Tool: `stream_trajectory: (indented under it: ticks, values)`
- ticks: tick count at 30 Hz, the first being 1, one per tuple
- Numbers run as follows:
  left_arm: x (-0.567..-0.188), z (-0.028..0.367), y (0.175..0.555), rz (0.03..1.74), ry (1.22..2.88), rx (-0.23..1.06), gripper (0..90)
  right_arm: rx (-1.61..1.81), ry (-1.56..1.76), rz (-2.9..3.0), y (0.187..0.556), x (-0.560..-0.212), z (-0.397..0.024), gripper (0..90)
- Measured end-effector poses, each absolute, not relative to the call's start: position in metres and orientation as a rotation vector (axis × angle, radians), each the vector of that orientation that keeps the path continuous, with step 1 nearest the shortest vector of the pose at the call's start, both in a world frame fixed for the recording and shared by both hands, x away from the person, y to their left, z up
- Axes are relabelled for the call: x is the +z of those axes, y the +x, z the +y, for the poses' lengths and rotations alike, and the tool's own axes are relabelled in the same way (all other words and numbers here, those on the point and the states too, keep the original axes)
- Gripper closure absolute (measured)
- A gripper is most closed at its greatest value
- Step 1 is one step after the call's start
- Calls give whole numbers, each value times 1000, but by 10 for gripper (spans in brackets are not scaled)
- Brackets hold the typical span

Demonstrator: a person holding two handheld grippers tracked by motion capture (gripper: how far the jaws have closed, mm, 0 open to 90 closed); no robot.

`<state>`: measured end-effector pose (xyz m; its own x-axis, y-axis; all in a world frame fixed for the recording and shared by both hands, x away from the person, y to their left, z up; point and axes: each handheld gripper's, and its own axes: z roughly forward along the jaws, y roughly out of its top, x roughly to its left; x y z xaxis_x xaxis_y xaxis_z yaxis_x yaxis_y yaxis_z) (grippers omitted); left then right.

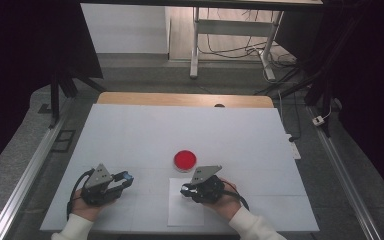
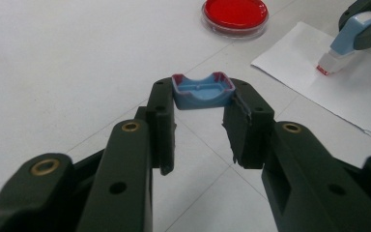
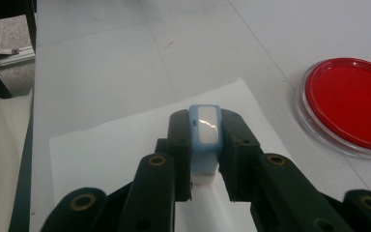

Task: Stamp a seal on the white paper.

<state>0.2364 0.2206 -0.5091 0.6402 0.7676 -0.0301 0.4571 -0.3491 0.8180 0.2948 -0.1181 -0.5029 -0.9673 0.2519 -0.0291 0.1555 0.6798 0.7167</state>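
My left gripper (image 1: 125,178) (image 2: 203,99) lies low over the table at the left, shut on a small blue cap (image 2: 201,92) with a red rim, hollow side up. To its right, my right gripper (image 1: 185,190) (image 3: 205,126) is shut on a light blue stamp (image 3: 205,140) (image 2: 346,39). The stamp tilts down, and its white, red-edged base rests on a white paper sheet (image 1: 186,214) (image 3: 111,150) (image 2: 328,94). A round red ink dish (image 1: 185,160) (image 2: 235,14) (image 3: 351,107) sits just beyond the paper.
A white mat (image 1: 145,135) covers the table, with a wooden edge (image 1: 180,98) at the back. Metal rails (image 1: 27,175) run along both sides. A desk frame and cables (image 1: 235,47) stand on the floor beyond.
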Motion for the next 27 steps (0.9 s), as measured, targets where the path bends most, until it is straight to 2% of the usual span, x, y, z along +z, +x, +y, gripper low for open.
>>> stream_trajectory:
  ticks: [27]
  values:
    - [-509,220,236,958,2006,461,652,1081,347,2783,294,-504,-115,758]
